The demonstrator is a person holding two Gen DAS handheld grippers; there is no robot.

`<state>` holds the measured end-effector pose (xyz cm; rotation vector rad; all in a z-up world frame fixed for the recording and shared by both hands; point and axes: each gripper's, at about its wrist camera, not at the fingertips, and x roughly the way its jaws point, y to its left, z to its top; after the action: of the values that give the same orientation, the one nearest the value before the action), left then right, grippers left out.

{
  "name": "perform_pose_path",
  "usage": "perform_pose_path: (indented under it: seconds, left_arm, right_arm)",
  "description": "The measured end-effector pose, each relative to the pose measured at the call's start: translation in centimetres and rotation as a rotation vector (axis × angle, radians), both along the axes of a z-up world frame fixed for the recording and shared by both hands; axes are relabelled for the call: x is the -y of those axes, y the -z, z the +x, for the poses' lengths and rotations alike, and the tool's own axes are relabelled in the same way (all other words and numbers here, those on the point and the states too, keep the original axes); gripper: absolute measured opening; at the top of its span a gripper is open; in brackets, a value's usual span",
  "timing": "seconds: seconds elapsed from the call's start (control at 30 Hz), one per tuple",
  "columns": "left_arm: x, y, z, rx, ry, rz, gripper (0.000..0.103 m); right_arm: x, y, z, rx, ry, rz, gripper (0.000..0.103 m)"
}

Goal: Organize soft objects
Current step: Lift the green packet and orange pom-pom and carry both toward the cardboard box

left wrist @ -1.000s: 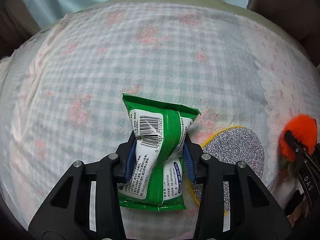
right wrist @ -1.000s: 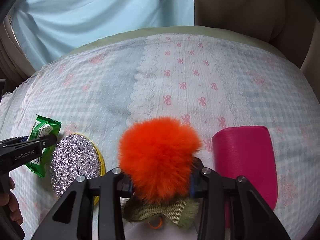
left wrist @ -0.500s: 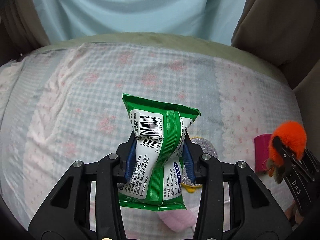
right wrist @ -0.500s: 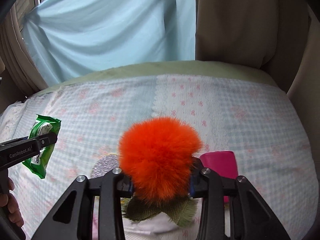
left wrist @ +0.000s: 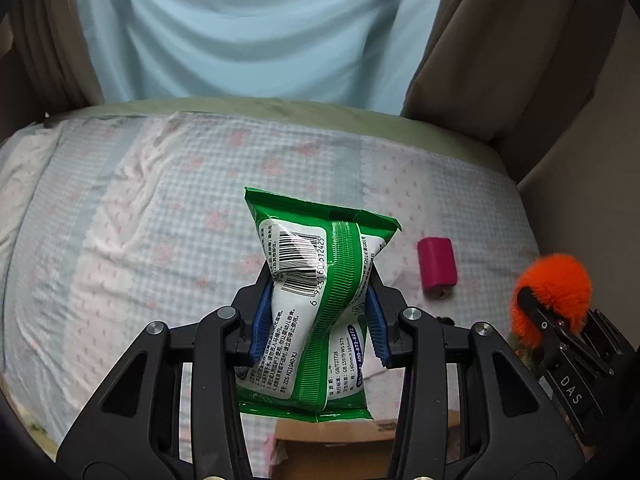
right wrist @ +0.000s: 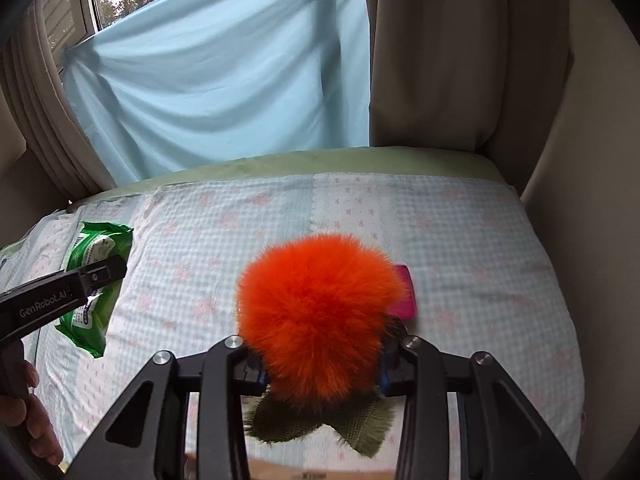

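My left gripper (left wrist: 318,316) is shut on a green and white wet-wipes pack (left wrist: 316,292) and holds it upright, well above the bed. The pack also shows at the left of the right wrist view (right wrist: 94,280), with the left gripper (right wrist: 64,300) across it. My right gripper (right wrist: 322,364) is shut on a fluffy orange pom-pom (right wrist: 316,316) with olive green fabric leaves (right wrist: 320,424) below it. The pom-pom also shows at the right edge of the left wrist view (left wrist: 554,284). A pink soft case (left wrist: 437,262) lies on the bed; it peeks out behind the pom-pom (right wrist: 404,292).
The bed (right wrist: 200,248) has a pale checked quilt with pink prints. A light blue curtain (right wrist: 224,88) and beige drapes (right wrist: 460,60) hang behind it. A brown cardboard box (left wrist: 332,452) sits at the bottom below the left gripper.
Both grippers have risen and pulled back from the bed with their objects. The silver glitter pad has dropped out of view, and the cardboard box edge has come in at the bottom.
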<state>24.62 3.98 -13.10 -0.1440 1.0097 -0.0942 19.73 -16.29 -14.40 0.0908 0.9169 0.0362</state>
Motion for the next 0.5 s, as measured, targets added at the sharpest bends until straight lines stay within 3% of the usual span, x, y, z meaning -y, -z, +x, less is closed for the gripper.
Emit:
perform_pose_path:
  seconds: [0.23,0.5]
  left_arm:
    - [2.0,-2.4,-7.9,-0.016,0.035,-0.037,0.037]
    - [4.7,-2.2,-16.3,-0.056,0.063,-0.038,0.037]
  right_arm:
    - [0.8,-2.6,-7.2,-0.016,0.013,0.017,0.035]
    - [1.3,-2.1,-14.7,-0.064,0.002,0.040,0.035]
